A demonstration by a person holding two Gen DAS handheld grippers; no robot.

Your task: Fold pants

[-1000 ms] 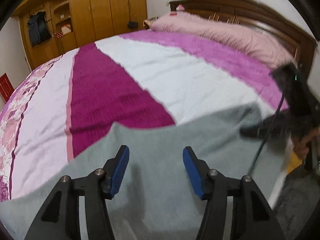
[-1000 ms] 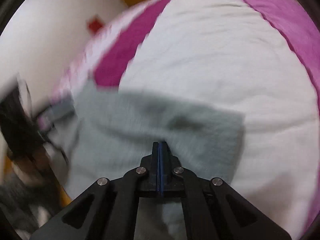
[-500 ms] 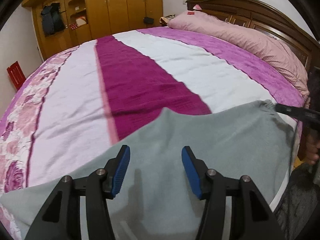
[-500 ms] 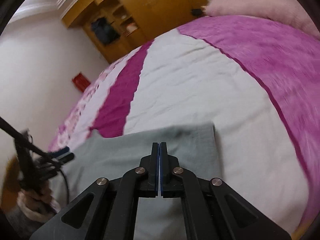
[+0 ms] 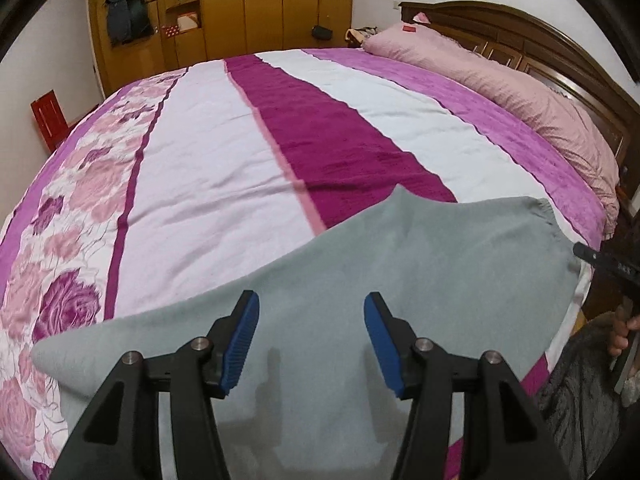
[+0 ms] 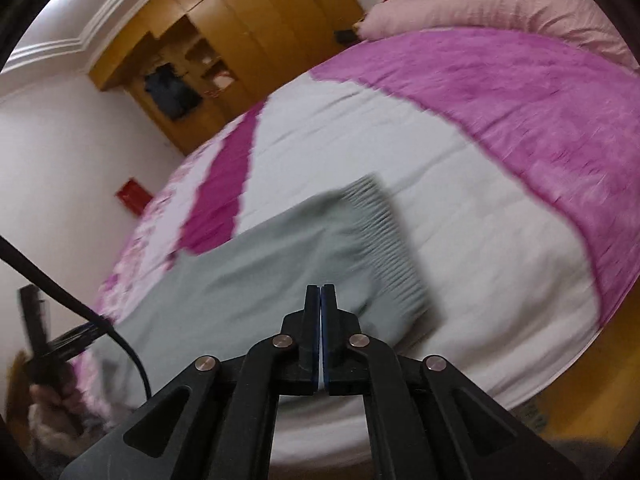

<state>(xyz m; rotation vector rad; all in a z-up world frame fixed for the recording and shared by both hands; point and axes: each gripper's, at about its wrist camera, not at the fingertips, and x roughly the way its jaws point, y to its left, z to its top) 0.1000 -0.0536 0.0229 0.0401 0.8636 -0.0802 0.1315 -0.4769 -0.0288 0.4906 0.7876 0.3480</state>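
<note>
Grey pants [image 5: 400, 272] lie spread across the near edge of the bed, with the ribbed waistband [image 6: 384, 236] at the right end in the right wrist view. My left gripper [image 5: 312, 328] is open and empty, hovering over the middle of the pants. My right gripper [image 6: 322, 300] is shut with its blue pads together; it sits just above the pants near the waistband, and no cloth shows between the pads. The right gripper's tip also shows at the right edge of the left wrist view [image 5: 600, 260].
The bed has a striped pink, magenta and white cover [image 5: 320, 128]. A pink pillow [image 5: 500, 80] lies along the dark wooden headboard [image 5: 520, 36]. A wooden wardrobe [image 5: 260, 8] stands against the far wall. A red object [image 5: 48, 120] leans by the left wall.
Both cameras have tilted up and pulled back, so more of the bed and room shows. The right gripper has stayed shut and the left has stayed open.
</note>
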